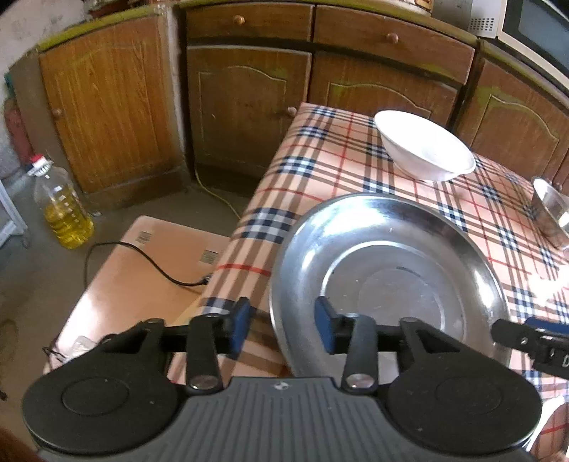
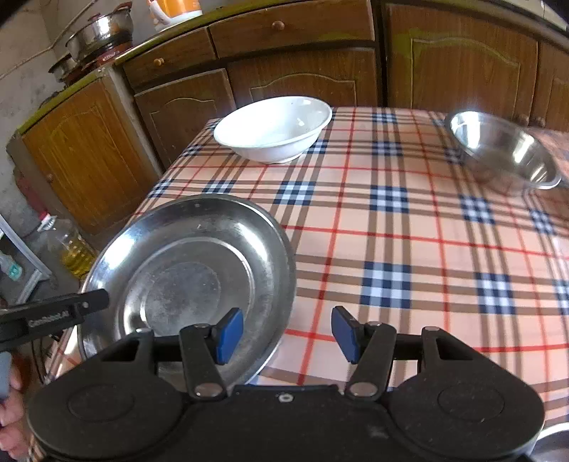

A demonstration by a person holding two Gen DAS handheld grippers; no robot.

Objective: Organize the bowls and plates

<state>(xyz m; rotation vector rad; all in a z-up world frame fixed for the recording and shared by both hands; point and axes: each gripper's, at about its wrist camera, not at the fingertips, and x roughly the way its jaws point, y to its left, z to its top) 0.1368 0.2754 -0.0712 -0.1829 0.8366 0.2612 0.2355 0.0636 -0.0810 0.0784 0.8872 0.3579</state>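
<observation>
A wide steel plate [image 1: 387,270] [image 2: 185,270] lies at the near left corner of the plaid-covered table [image 2: 391,241], overhanging the edge slightly. My left gripper [image 1: 282,321] is open, with the plate's left rim between its blue pads but not touched by them. My right gripper [image 2: 286,332] is also open and straddles the plate's right rim with gaps on both sides. A white bowl [image 1: 423,145] [image 2: 274,128] stands at the far edge of the table. A small steel bowl [image 1: 551,216] [image 2: 505,152] sits at the far right.
Wooden cabinets [image 1: 249,106] close off the far side of the table. On the floor to the left are a cardboard box [image 1: 142,270] with a black cable across it and a bottle of yellow oil [image 1: 64,213]. Pots [image 2: 99,32] stand on the counter.
</observation>
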